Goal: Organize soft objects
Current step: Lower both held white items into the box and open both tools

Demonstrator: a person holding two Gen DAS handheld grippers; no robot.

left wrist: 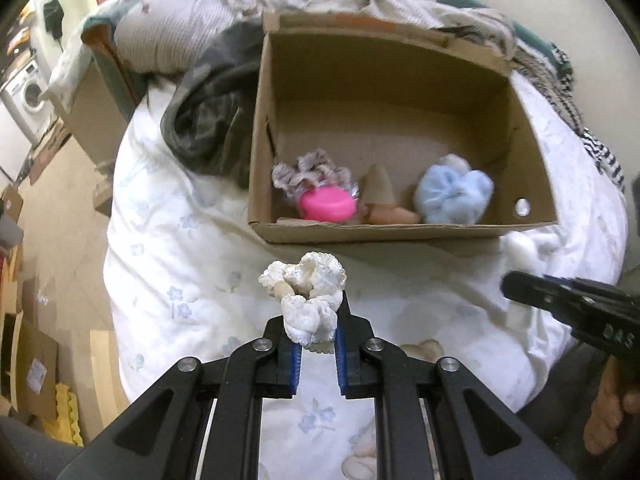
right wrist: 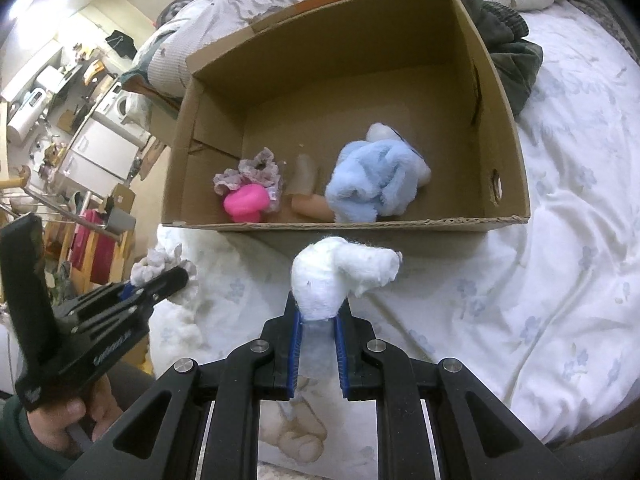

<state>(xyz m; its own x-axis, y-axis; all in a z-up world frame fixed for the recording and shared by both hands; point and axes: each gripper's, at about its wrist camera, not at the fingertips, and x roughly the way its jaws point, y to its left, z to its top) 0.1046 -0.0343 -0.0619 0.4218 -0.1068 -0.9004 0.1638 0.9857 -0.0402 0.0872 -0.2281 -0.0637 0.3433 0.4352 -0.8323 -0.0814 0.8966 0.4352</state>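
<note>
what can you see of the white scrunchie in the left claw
The white scrunchie is a ruffled, crinkled fabric loop, off-white with a beige patch showing in its folds. It looks soft and bunched. The left claw is shut on its lower end, so it sticks up beyond the tips, lifted above the floral duvet, just short of the cardboard box.

Matt cardboard box [left wrist: 532, 216], fluffy blue cloth [right wrist: 372, 184], glossy pink plastic [left wrist: 327, 204].

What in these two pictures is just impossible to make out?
- Left wrist view: the tan items in the cardboard box are half hidden by its front wall.
- Right wrist view: the white scrunchie is mostly hidden behind the left gripper.
- Left wrist view: the right gripper is cut off by the edge.
</note>
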